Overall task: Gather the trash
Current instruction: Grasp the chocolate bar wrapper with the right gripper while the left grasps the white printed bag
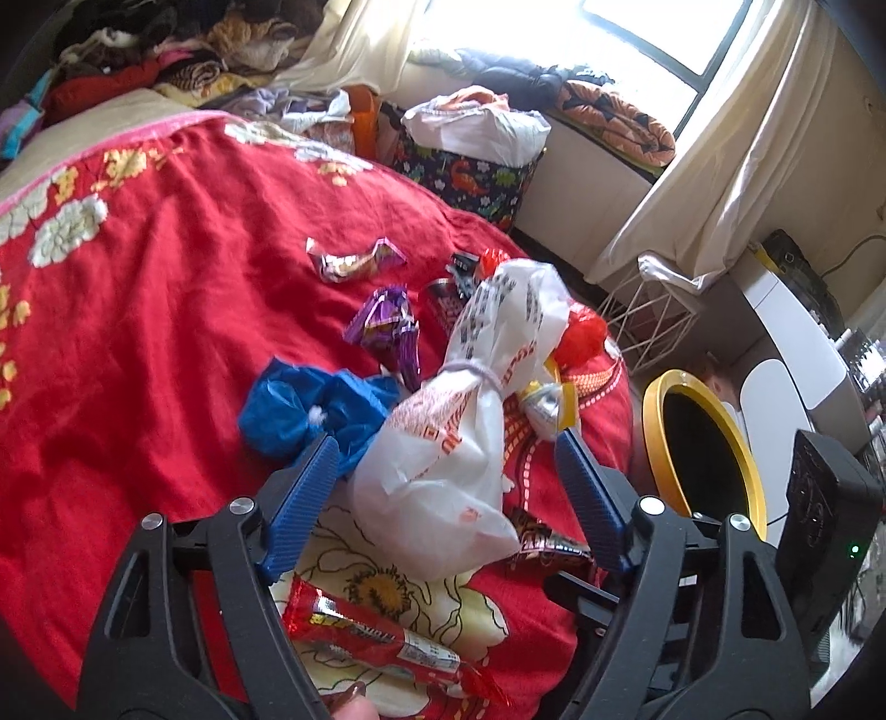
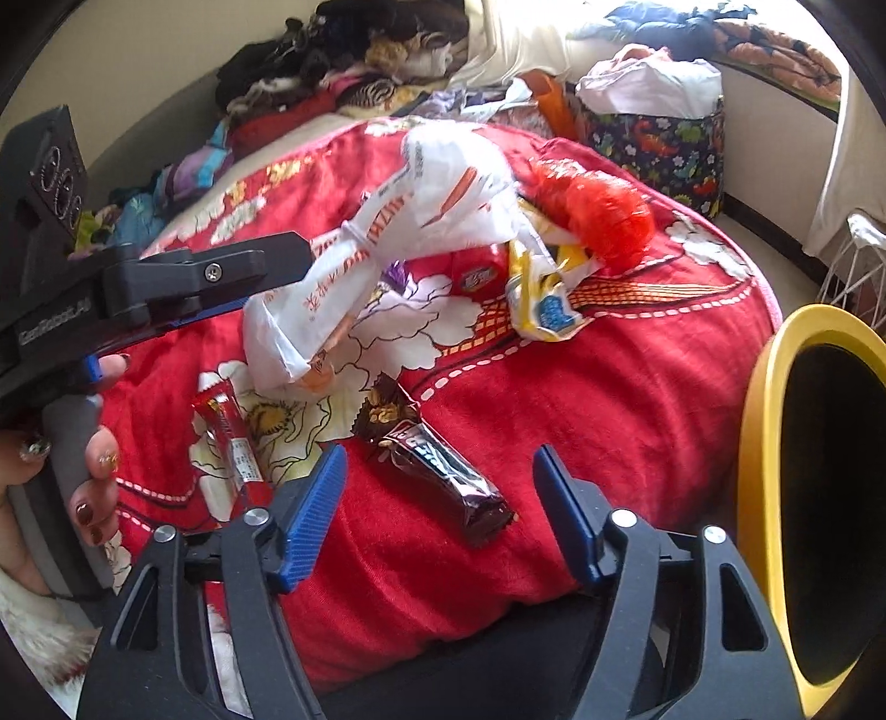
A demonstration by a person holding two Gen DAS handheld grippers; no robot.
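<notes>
On a red flowered blanket [image 1: 166, 343], the left gripper [image 1: 448, 454] stands wide open around a knotted white printed plastic bag [image 1: 443, 459], its blue pads clear of it. The right gripper [image 2: 440, 462], also open and empty, frames a dark brown snack wrapper [image 2: 437, 471]; a yellow-rimmed bin [image 2: 764, 443] stands just to its right.

A bed under a red floral plush blanket [image 1: 166, 288] fills the room; at one o'clock, a bright window [image 1: 664, 33] with cream curtains [image 1: 736, 166]; heaped clothes [image 1: 166, 50] at eleven o'clock.
</notes>
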